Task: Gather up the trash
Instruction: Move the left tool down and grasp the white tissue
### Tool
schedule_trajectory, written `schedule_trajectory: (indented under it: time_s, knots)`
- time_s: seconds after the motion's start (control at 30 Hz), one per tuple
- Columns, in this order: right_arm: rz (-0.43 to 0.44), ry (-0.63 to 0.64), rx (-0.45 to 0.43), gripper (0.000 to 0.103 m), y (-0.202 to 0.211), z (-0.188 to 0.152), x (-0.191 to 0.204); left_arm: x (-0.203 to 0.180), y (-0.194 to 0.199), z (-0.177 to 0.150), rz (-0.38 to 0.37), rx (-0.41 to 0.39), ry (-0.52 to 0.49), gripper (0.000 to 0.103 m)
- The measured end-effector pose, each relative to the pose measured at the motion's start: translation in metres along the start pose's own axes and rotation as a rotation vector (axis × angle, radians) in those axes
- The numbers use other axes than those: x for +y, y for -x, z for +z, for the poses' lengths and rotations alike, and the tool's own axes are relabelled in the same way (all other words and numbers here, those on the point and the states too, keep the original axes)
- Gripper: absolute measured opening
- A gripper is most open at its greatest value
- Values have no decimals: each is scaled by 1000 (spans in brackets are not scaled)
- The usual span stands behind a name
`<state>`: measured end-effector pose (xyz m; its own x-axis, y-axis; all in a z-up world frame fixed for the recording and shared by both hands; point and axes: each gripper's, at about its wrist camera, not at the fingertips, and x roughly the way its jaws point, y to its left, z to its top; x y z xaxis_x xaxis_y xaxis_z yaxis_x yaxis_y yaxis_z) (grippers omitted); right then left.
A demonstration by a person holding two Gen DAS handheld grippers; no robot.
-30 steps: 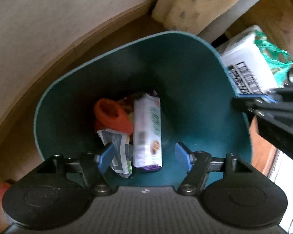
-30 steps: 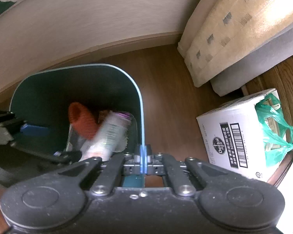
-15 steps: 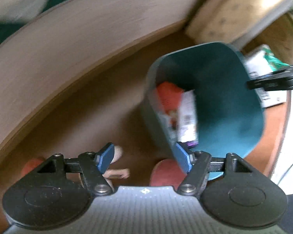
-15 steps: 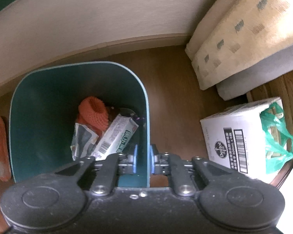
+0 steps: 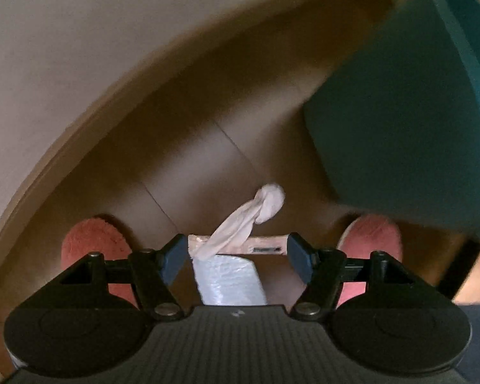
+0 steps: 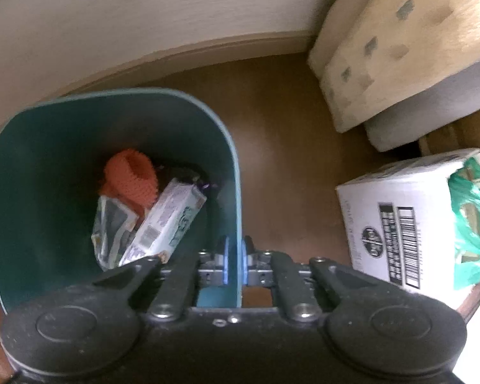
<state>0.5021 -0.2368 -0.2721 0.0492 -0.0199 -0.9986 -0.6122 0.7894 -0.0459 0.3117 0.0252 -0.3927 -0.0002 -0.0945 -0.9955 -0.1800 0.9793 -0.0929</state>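
My left gripper (image 5: 236, 251) points down at the wooden floor, open, with nothing pressed between its pads. Under it lie a twisted white tissue (image 5: 249, 220), a thin beige strip (image 5: 265, 246) and a pale blue packet (image 5: 228, 283). The teal bin (image 5: 400, 128) stands blurred at the upper right. In the right wrist view my right gripper (image 6: 234, 264) straddles the bin's (image 6: 112, 94) right wall. Its jaws are closing, with a small gap still on the inner side. Inside lie an orange knitted piece (image 6: 131, 179), a white carton (image 6: 166, 224) and a clear wrapper (image 6: 112, 224).
Two red slippers (image 5: 92, 246) (image 5: 371, 240) flank the floor trash. A white cardboard box (image 6: 400, 224) with a green bag (image 6: 470, 224) sits right of the bin. A beige cushion (image 6: 400, 48) leans at the far right. A pale wall with a baseboard curves behind.
My left gripper swung off the bin's opening, leftward and down to the trash on the floor. The right jaws loosened from their tight pinch on the bin's rim.
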Motion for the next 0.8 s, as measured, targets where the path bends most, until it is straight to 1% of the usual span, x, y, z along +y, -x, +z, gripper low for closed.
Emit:
schedule_trajectory:
  time_s: [0.07,0.13,0.17,0.23,0.33,0.43,0.57,0.67,0.73,0.8]
  knots:
    - [7,11,19,11,-10,-2,-1,-7,-22,-6,-5,21,-64,68]
    - [13,12,30,12,-17,-4,0,-19,-46,-5,22,25,-133,68]
    - [18,12,37,12,-19,-4,0,-21,-59,-3,30,35,-148,68]
    - [21,22,57,9,-23,-7,0,-22,-86,1,30,72,-132,68]
    - [19,33,105,9,-32,-16,0,-25,-116,7,42,87,-132,67]
    - [5,53,115,9,-35,-18,7,-31,-135,10,41,88,-162,67]
    - [9,31,124,9,-41,-19,3,-36,-154,14,55,87,-190,66]
    - [2,52,129,10,-45,-19,5,-35,-165,16,69,94,-187,59]
    - [-5,43,127,10,-46,-19,5,-34,-168,16,73,98,-182,54]
    - [-10,31,117,10,-46,-20,4,-32,-169,16,79,101,-175,33]
